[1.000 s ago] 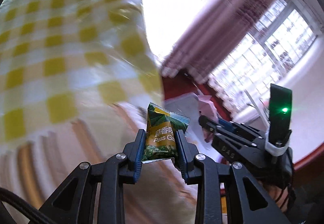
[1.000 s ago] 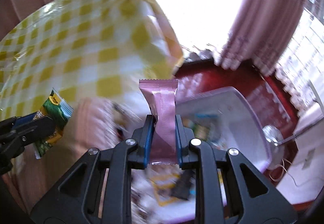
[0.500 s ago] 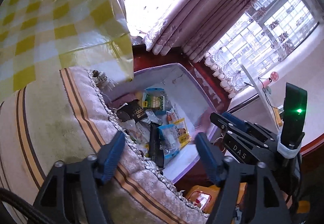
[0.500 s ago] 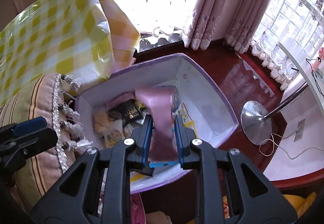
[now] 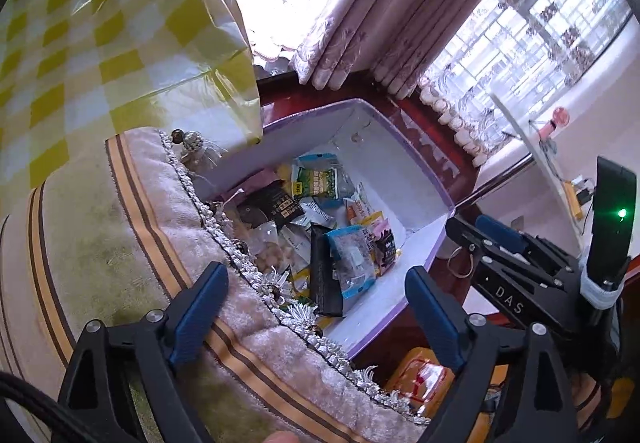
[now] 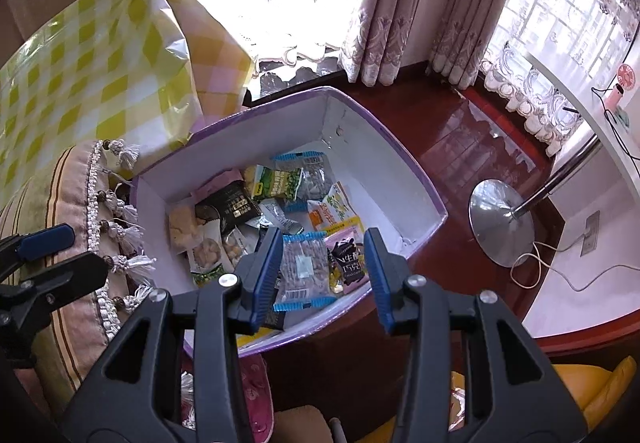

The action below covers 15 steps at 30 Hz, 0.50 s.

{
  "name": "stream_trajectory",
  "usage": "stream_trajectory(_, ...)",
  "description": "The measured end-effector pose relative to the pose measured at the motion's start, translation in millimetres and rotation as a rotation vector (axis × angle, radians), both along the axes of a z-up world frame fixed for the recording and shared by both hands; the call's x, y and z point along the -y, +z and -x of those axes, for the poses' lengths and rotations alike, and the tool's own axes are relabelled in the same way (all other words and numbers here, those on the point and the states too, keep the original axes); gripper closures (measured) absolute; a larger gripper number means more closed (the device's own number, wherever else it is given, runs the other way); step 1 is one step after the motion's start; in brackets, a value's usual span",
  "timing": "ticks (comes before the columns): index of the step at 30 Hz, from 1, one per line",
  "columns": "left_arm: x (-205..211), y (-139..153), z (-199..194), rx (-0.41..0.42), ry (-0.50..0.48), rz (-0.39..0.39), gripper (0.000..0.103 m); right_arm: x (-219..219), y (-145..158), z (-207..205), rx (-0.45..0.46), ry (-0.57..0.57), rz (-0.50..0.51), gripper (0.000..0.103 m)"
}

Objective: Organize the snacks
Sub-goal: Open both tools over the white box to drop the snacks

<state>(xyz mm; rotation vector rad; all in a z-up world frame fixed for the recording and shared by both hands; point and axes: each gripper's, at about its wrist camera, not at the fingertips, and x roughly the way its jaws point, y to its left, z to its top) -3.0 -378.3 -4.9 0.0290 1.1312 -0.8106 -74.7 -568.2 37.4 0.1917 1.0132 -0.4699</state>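
My left gripper (image 5: 316, 307) fingers are opening wide, empty, above the cushion (image 5: 120, 243) edge. My right gripper (image 6: 320, 275) fingers are opening too, holding nothing, over the snacks (image 6: 276, 215) piled in the box (image 6: 400, 179).

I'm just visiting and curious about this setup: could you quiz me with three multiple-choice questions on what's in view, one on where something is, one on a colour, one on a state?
1. Where do the snack packets lie?
A. on the cushion
B. in the box
C. on the floor

2. What colour is the box rim?
A. purple
B. green
C. black

3. What is between the right gripper fingers?
A. a pink packet
B. a cup
C. nothing

Answers: B, the packets sit inside the box walls; A, a purple edge runs round it; C, its opening jaws grip nothing, with packets lying below.
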Motion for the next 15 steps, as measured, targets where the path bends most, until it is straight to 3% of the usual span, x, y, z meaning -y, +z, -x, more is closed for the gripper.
stream_trajectory(15, 6.9, 0.6, 4.1, 0.023, -0.045, -0.013, 0.003, 2.2, -3.6, 2.0, -0.008, -0.002, -0.015, 0.057)
